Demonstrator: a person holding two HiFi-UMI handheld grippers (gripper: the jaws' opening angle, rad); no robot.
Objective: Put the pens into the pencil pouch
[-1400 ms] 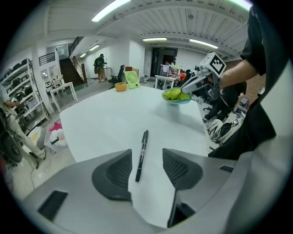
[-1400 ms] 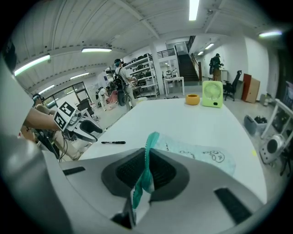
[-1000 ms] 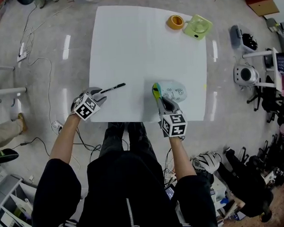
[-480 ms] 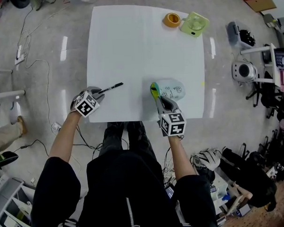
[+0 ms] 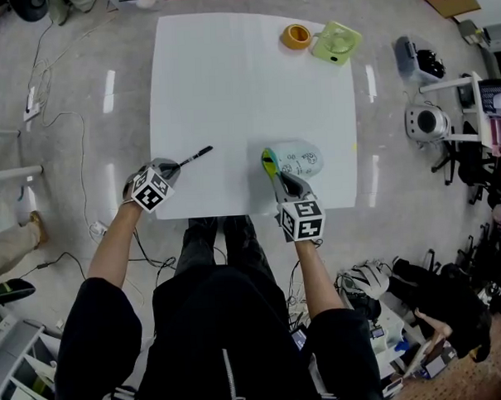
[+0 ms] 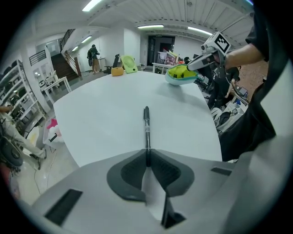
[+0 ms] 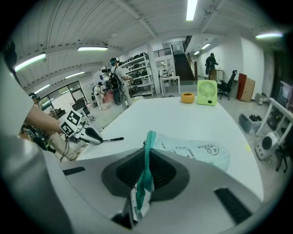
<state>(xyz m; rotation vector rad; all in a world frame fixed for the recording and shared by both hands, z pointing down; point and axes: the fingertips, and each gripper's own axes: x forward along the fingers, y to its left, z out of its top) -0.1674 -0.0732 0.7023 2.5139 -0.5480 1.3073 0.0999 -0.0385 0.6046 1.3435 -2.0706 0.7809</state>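
A black pen (image 5: pixel 195 156) lies on the white table (image 5: pixel 245 79) near its front left edge. My left gripper (image 5: pixel 174 167) has just been closing its jaws, and they are now shut on the pen's near end. In the left gripper view the pen (image 6: pixel 146 130) sticks straight out from between the pads of this gripper (image 6: pixel 147 157). A pale mint pencil pouch (image 5: pixel 303 160) lies at the front right. My right gripper (image 5: pixel 275 174) is shut on the pouch's green zipper edge. In the right gripper view that edge (image 7: pixel 147 155) stands up between the pads of this gripper (image 7: pixel 146 171).
An orange tape roll (image 5: pixel 296 37) and a light green fan (image 5: pixel 336 44) stand at the table's far right corner. Both grippers are close to the near edge. Cables run across the floor on the left, and equipment stands on the right.
The left gripper's jaws have drawn together on the pen's near end. The pen has stayed where it lay, and the right gripper has kept still with the pouch.
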